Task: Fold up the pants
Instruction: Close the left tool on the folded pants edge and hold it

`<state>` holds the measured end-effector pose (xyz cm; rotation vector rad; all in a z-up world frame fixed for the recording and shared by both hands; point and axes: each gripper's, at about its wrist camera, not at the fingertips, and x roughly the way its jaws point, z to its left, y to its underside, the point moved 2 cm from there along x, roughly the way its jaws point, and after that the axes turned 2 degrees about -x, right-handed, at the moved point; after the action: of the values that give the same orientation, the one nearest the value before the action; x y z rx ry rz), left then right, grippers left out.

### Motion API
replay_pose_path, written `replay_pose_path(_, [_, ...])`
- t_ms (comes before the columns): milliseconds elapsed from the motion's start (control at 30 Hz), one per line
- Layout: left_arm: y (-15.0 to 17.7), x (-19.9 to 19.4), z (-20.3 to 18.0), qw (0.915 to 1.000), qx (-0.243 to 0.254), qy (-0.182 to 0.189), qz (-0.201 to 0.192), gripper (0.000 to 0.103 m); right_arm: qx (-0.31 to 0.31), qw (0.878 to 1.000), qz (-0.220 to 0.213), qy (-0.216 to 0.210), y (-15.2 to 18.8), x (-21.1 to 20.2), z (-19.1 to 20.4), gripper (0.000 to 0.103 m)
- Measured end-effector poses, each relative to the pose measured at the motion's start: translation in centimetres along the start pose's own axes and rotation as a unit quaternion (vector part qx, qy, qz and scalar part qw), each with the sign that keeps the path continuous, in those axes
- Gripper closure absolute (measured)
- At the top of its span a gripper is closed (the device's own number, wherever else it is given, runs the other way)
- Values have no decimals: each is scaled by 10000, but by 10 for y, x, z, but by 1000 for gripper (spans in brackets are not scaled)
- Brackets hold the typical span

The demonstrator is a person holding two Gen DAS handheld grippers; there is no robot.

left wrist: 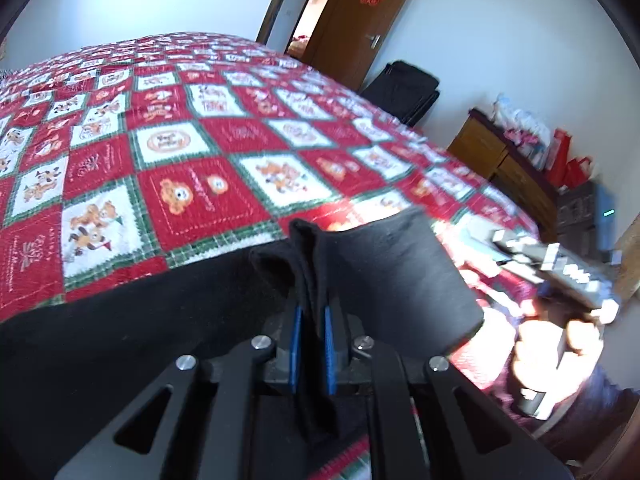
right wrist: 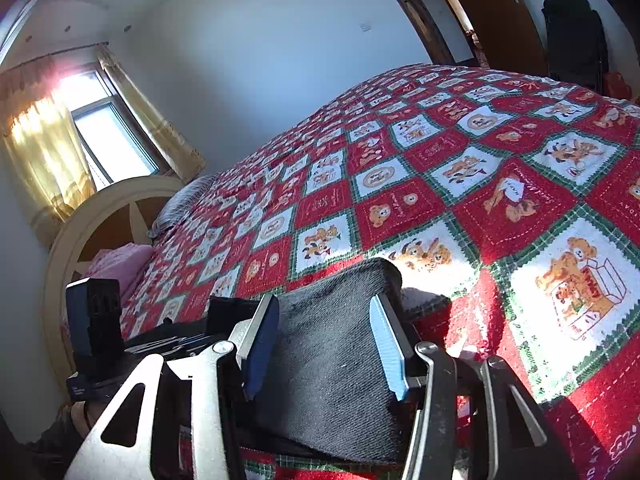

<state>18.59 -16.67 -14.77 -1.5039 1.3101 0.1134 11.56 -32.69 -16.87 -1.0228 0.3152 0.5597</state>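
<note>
1. The bed (right wrist: 460, 184) lies under a red, white and green quilt.
2. The black pants (left wrist: 380, 264) sprawl across its near edge.
3. My left gripper (left wrist: 313, 316) pinches a fold of pants.
4. My right gripper (right wrist: 326, 320) stands spread, pants between the pads.

place: home bedroom | evidence: quilted bed (right wrist: 460, 168), curtained window (right wrist: 108, 136), door (left wrist: 360, 20)
</note>
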Motion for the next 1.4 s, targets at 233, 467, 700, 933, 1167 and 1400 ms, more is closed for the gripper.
replay_pose_path(233, [-5, -31, 13, 9997, -236, -98, -51, 93, -170, 9994, 51, -288, 5, 2, 14, 53])
replay_pose_path(467, [3, -40, 41, 9978, -623, -234, -44, 93, -992, 9923, 428, -612, 24, 13, 54, 53])
replay_pose_path(700, [13, -47, 66, 9955, -852, -410, -107, 93, -1632, 9792, 872, -837, 47, 22, 77, 53])
replay_pose_path(933, [25, -48, 84, 9933, -1014, -542, -111, 93, -1596, 9775, 1302, -454, 56, 43, 65, 53])
replay_pose_path(1167, [33, -40, 94, 9928, -997, -660, -61, 92, -1711, 9720, 1589, -245, 61, 51, 65, 53])
replay_pose_path(1400, [41, -39, 94, 9916, -766, -1031, -139, 77, -1479, 9834, 1055, -14, 20, 60, 69, 53])
